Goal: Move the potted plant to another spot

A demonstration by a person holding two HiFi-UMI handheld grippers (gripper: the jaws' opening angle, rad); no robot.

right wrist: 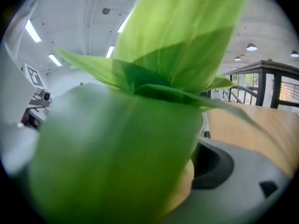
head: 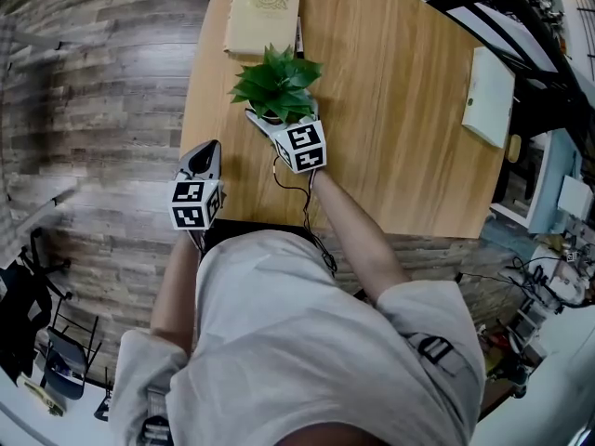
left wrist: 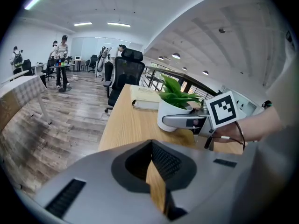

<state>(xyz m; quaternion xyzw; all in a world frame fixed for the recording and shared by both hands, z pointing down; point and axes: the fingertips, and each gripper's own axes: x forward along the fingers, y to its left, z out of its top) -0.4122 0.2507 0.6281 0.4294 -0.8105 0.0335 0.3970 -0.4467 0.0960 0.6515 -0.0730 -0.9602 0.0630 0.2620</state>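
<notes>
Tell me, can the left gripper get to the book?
Probably yes. Bare table lies between the left gripper and the book; the potted plant and right gripper sit off to one side.

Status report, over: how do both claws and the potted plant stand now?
Left claw shut, empty. Right claw around potted plant, grip unconfirmed, leaves cover its view. Plant stands on table. Book just beyond it.

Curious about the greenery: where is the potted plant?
The potted plant sits on the wooden table, head view top centre, between the cream book and the right gripper.
</notes>
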